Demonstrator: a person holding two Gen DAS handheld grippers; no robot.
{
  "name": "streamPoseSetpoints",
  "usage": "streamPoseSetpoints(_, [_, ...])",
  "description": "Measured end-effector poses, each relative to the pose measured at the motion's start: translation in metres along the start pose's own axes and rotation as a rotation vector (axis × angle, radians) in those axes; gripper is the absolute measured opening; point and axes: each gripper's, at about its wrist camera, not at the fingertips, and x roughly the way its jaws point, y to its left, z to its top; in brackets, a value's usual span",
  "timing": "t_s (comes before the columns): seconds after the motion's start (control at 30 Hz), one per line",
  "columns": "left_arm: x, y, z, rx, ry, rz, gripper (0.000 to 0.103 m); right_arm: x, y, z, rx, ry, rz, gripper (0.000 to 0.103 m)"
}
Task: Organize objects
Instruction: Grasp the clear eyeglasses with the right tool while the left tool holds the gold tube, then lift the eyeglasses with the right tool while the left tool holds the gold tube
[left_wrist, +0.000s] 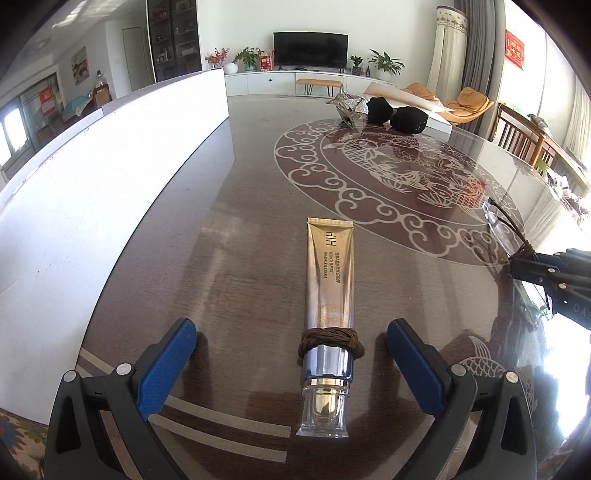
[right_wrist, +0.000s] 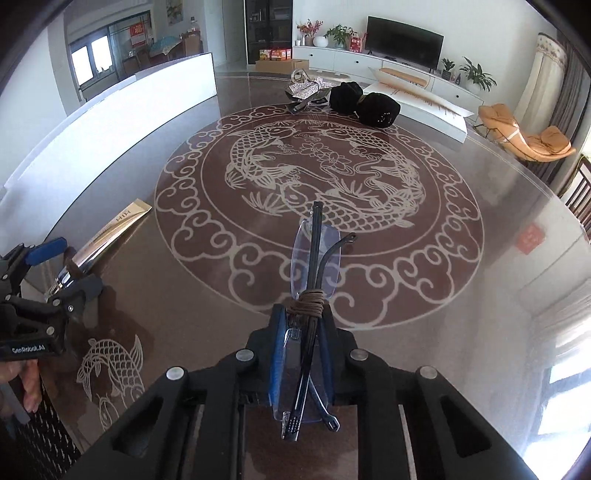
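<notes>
While the right gripper (right_wrist: 303, 332) is closed tight on a pair of folded glasses (right_wrist: 314, 258) bound with brown cord, the left gripper (left_wrist: 291, 354) waits with its jaws wide apart on either side of a gold cream tube (left_wrist: 328, 288), touching nothing. The tube lies flat on the dark table (left_wrist: 240, 221) near its front edge, with the clear cap toward the camera and a brown cord wound around its lower part. The glasses seem to be lifted off the table surface and stick out forward from between the blue pads, over the fish pattern in the middle of the table. I judge that the step in hand is carrying the glasses to the place where they belong, and the tube has not been picked up yet. Further away, near the back edge, there are a shiny silver bundle (right_wrist: 306, 90) and a black soft object (right_wrist: 364, 101), so probably the things are gathered there. The next move asks for a steady carry, because the thin lens can slip, and then a gentle release. Both grippers point steeply down at the table; a hand (right_wrist: 26, 384) holds the left one.
</notes>
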Motion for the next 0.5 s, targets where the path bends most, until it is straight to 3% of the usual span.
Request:
streamPoseSetpoints(0.07, [0.0,0.003,0.003,0.027,0.032,-0.035,0.103,-0.01,0.005,-0.015,0.005,-0.006,0.003,0.018])
streamPoseSetpoints(0.17, [-0.003,0.02,0.007,0.016,0.066,-0.165,0.103,-0.019,0.006,-0.027,0.024,0.0,0.026,0.02])
streamPoseSetpoints(0.3, [-0.015,0.049,0.015,-0.072,0.074,-0.289,0.103,-0.023,-0.004,-0.031,0.067,0.023,0.061,0.053])
streamPoseSetpoints(0.5, [-0.028,0.032,0.007,0.036,0.097,-0.266,0.103,-0.022,-0.003,-0.018,0.04,0.047,0.098,0.054])
